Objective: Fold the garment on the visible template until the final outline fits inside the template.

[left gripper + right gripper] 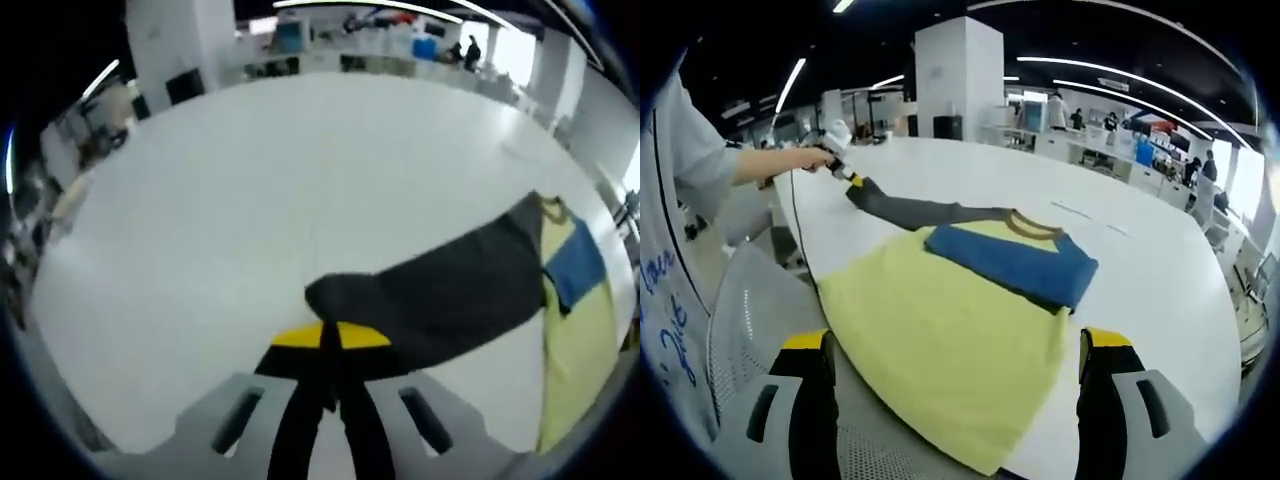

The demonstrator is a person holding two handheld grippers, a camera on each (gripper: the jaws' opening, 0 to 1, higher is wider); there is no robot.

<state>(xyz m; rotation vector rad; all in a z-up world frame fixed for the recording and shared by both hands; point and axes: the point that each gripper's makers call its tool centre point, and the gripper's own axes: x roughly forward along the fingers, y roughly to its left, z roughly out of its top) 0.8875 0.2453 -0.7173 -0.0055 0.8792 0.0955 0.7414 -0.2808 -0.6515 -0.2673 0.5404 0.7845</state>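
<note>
Left gripper view: left tool (330,365), black jaws with yellow tips, pressed together on the cuff end of the dark grey sleeve (440,290). Sleeve runs from the jaws toward the right across the white counter (250,200), lying flat for most of its length. At the far right of this view, the garment (575,330): pale yellow body with a blue folded panel beside the collar. Background: open office hall, white pillar, desks and figures at the far edge.

Right gripper view: right tool (955,400), jaws set wide apart, black with yellow caps, nothing between them; the near hem of the garment lies just beyond the jaws. Garment (940,340) spread on the white counter (1140,260), yellow body nearest, blue sleeve (1015,265) folded across the chest below a mustard collar (1032,226). Dark grey sleeve (915,210) extends to the far left, its end gripped by the left tool (845,172), which is held in the person's hand (805,158). Whether a template lies under the garment cannot be told. Person's grey sleeve and printed shirt at the left edge. A grey mesh chair (750,310) stands at the near left, beside the counter edge. Background: white pillar, ceiling light strips, workstations and people at the far right
</note>
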